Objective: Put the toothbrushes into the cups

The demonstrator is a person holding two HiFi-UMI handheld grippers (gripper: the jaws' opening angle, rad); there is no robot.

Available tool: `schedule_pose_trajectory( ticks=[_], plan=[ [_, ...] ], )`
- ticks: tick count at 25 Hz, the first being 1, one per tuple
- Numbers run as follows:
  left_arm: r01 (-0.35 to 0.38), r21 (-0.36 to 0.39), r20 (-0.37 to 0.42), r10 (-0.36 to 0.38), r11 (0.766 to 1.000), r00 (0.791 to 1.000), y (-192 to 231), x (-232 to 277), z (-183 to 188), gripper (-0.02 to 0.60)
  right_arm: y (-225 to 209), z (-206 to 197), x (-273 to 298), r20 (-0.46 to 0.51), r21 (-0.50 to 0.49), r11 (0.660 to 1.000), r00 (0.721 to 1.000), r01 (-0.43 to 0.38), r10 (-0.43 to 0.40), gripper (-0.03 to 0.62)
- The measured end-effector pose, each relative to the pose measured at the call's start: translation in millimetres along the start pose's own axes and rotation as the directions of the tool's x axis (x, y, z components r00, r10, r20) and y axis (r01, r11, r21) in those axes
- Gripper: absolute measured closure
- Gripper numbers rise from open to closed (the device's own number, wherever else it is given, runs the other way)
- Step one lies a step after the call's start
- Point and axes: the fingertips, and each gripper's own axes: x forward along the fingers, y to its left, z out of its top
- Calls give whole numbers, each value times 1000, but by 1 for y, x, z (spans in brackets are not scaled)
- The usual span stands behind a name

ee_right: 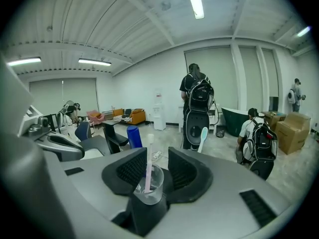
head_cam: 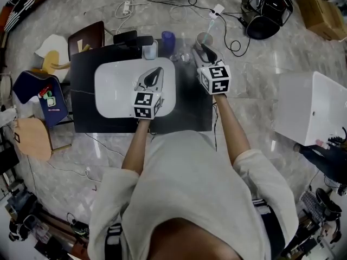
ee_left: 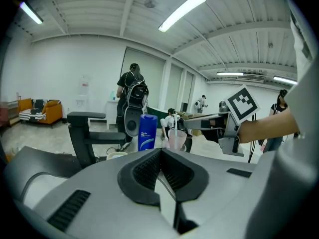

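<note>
Blue bottle [ee_left: 147, 132] near the cup [ee_left: 177, 139] bears unreadable print.

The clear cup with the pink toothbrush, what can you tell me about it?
The cup is small, round and see-through, like plastic or glass. It stands upright with a pink toothbrush leaning inside, head up. It sits between the parted jaws of the right gripper, which don't seem to squeeze it.

Pink toothbrush [ee_right: 148, 169], clear cup [ee_right: 157, 184], pale mint toothbrush [ee_right: 202, 133], blue bottle [ee_left: 147, 132], white basin [head_cam: 114, 85], black table [head_cam: 87, 121], grey marbled floor [head_cam: 260, 118]
</note>
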Motion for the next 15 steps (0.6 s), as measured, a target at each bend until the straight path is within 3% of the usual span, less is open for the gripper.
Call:
schedule_pose_trajectory(
  ticks=[15],
  plan=[
    [23,24,31,-24,999,999,-23,-4,13,555,-14,-24,-75,-5,7,996,996,85,-85,574]
  ],
)
